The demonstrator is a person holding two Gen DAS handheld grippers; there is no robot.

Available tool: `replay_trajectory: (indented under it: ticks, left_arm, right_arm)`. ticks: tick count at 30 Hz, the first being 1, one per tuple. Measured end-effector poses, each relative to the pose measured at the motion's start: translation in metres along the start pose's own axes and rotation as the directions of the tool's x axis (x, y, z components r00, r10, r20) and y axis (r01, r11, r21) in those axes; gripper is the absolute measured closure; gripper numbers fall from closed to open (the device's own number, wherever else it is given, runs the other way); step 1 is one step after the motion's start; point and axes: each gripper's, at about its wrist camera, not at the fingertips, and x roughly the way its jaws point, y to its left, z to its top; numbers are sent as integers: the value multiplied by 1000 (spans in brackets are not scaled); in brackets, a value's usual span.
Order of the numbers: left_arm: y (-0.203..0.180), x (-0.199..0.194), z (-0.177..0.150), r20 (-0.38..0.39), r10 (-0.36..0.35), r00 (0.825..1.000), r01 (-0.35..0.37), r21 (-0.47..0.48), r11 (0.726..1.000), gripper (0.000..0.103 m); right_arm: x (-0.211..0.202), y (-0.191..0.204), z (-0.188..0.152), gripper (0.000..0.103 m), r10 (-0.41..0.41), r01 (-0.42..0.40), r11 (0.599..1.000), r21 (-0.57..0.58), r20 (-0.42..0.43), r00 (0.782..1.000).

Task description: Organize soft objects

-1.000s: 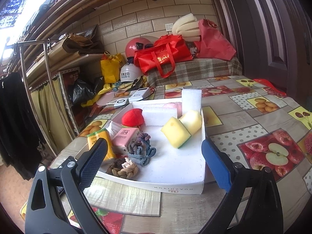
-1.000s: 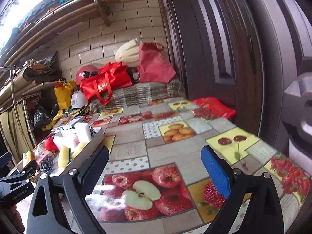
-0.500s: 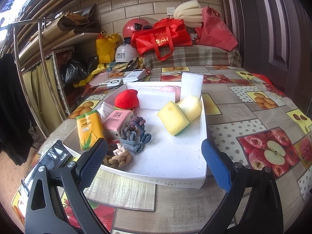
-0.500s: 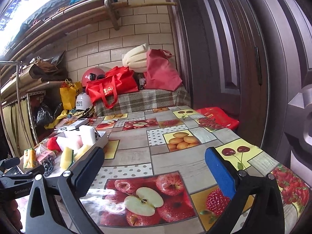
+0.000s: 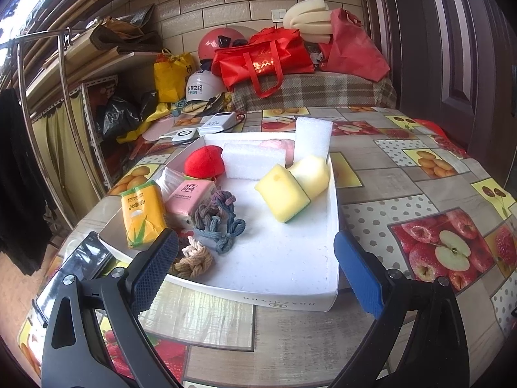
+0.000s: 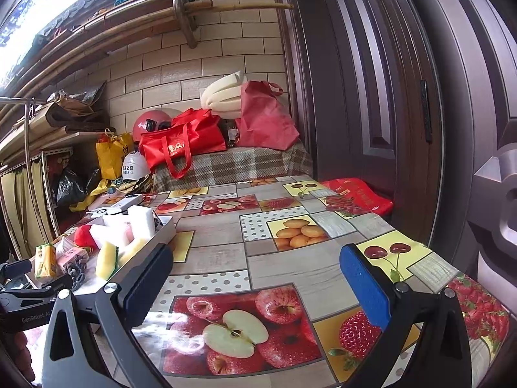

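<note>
L claw (image 5: 255, 265) wide, at tray (image 5: 284, 300) edge

Left gripper (image 5: 255, 271): blk frame, silver screws, blue/blk pads.

Two low wrist views, shared tray (image 5: 284, 300)

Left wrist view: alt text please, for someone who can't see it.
Open left tool hovers, empty, before a white tray holding yellow sponges, white foam blocks, knotted ropes, tissue packs and a red sponge, on a fruit-print tablecloth.
</note>
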Motion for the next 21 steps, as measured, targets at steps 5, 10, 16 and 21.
replay_trajectory:
  ticks: [5,10,16,21]
  left_arm:
    - [0,0,0,-1,-5,1000,5,1,1000,5]
    - [0,-1,0,-2,-8,1000,8,-1,1000,5]
    - [-2,0,0,-4,-13,1000,13,-2,1000,5]
    - [-2,0,0,-3,-14,1000,14,-2,1000,5]
  right_arm:
    - [0,2,0,0,2,-2,1000,-10,0,1000]
    - [0,2,0,0,2,-2,1000,-11,1,1000]
    - [-1,2,0,0,2,-2,1000,-10,1,1000]
    - [-1,2,0,0,2,-2,1000,-11,1,1000]
